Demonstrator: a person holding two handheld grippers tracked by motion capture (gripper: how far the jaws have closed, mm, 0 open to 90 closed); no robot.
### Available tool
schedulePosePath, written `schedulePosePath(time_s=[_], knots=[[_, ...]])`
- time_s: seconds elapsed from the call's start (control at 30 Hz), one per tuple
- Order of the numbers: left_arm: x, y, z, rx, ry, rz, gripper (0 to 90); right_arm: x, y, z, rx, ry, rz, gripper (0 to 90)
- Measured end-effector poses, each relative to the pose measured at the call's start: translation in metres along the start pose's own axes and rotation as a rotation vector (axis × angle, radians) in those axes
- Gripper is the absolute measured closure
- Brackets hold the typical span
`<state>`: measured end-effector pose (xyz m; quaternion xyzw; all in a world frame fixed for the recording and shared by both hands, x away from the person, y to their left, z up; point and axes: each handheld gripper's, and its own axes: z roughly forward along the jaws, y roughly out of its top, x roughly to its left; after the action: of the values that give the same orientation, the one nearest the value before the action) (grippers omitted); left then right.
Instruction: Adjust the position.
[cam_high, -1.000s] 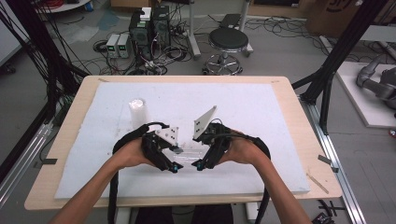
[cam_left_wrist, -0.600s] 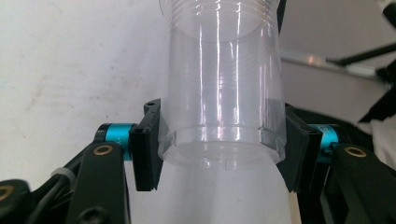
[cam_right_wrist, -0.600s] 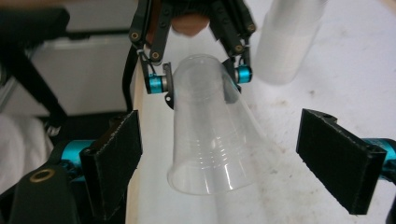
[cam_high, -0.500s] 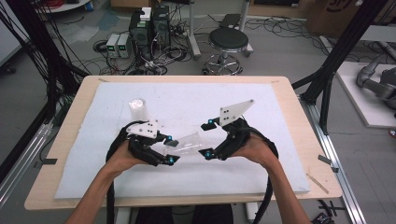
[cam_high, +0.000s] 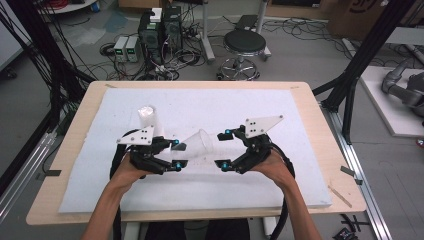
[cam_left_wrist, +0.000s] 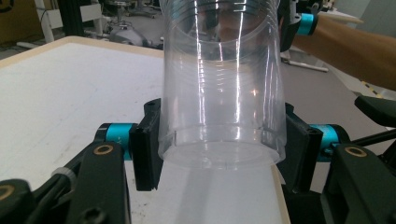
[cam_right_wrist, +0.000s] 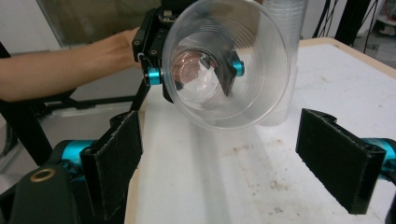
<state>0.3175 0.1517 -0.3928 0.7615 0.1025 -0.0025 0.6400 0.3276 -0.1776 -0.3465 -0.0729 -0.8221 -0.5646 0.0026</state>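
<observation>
Since a second ago our hands have drawn apart: our left gripper (cam_high: 176, 154) now pinches the base of a clear ribbed plastic cup (cam_high: 199, 144) alone, lying sideways above the white foam mat (cam_high: 300, 165). Our right gripper (cam_high: 224, 149) stands spread, facing the cup's mouth, ready to take the rim.

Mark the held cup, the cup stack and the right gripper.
Cup (cam_left_wrist: 222, 88), left gripper view, clear side wall.
Cup stack (cam_high: 148, 120), high view, upper wall.
Right gripper (cam_high: 224, 148), high view, midway between fingertips.

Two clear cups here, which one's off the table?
The clear cup clamped near its base in the left hand-held gripper, tipped sideways, mouth toward the right hand-held gripper. The stacked cups stand upright on the mat.
</observation>
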Motion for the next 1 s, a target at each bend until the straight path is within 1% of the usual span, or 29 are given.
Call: schedulePosePath(time_s=[0.03, 0.07, 0.1, 0.13, 0.17, 0.2, 0.33, 0.57, 0.6, 0.67, 0.7, 0.77, 0.8, 1.0], knots=[[0.0, 0.0, 0.001, -0.012, -0.004, -0.003, 41.8, 0.0, -0.002, 0.001, -0.014, 0.004, 0.007, 14.8], [0.0, 0.0, 0.0, -0.014, -0.007, 0.001, 41.8, -0.001, -0.004, 0.002, -0.026, 0.005, 0.011, 14.8], [-0.001, 0.0, 0.001, -0.022, -0.007, -0.004, 41.8, -0.002, -0.008, 0.003, -0.041, 0.008, 0.032, 14.9], [0.0, 0.0, 0.001, -0.02, -0.009, 0.001, 41.8, -0.002, -0.008, 0.003, -0.041, 0.008, 0.032, 14.9], [-0.001, 0.0, 0.001, -0.025, -0.009, 0.001, 41.8, -0.003, -0.009, 0.003, -0.052, 0.008, 0.031, 14.9], [-0.001, -0.001, 0.002, -0.036, -0.01, -0.001, 41.8, -0.003, -0.01, 0.004, -0.058, 0.013, 0.037, 14.9], [-0.001, -0.003, 0.001, -0.065, -0.014, -0.005, 41.8, -0.003, -0.011, 0.005, -0.072, 0.016, 0.038, 14.9], [-0.002, -0.003, 0.006, -0.065, -0.021, 0.0, 41.8, -0.002, -0.01, 0.01, -0.089, 0.036, 0.039, 15.0], [-0.002, -0.003, 0.007, -0.063, -0.024, 0.004, 41.8, -0.001, -0.01, 0.014, -0.095, 0.043, 0.038, 14.9], [-0.003, -0.002, 0.01, -0.064, -0.03, 0.004, 41.8, -0.002, -0.01, 0.015, -0.098, 0.044, 0.029, 15.0], [-0.003, -0.002, 0.011, -0.063, -0.032, 0.007, 41.8, -0.001, -0.01, 0.017, -0.097, 0.054, 0.035, 14.9], [-0.004, -0.002, 0.015, -0.06, -0.039, 0.01, 41.8, -0.001, -0.009, 0.02, -0.099, 0.059, 0.035, 14.9], [-0.004, -0.002, 0.016, -0.058, -0.042, 0.012, 41.8, -0.001, -0.008, 0.023, -0.104, 0.062, 0.028, 14.9], [-0.006, -0.001, 0.024, -0.052, -0.054, 0.018, 41.9, -0.001, -0.008, 0.027, -0.115, 0.077, 0.034, 15.1]])
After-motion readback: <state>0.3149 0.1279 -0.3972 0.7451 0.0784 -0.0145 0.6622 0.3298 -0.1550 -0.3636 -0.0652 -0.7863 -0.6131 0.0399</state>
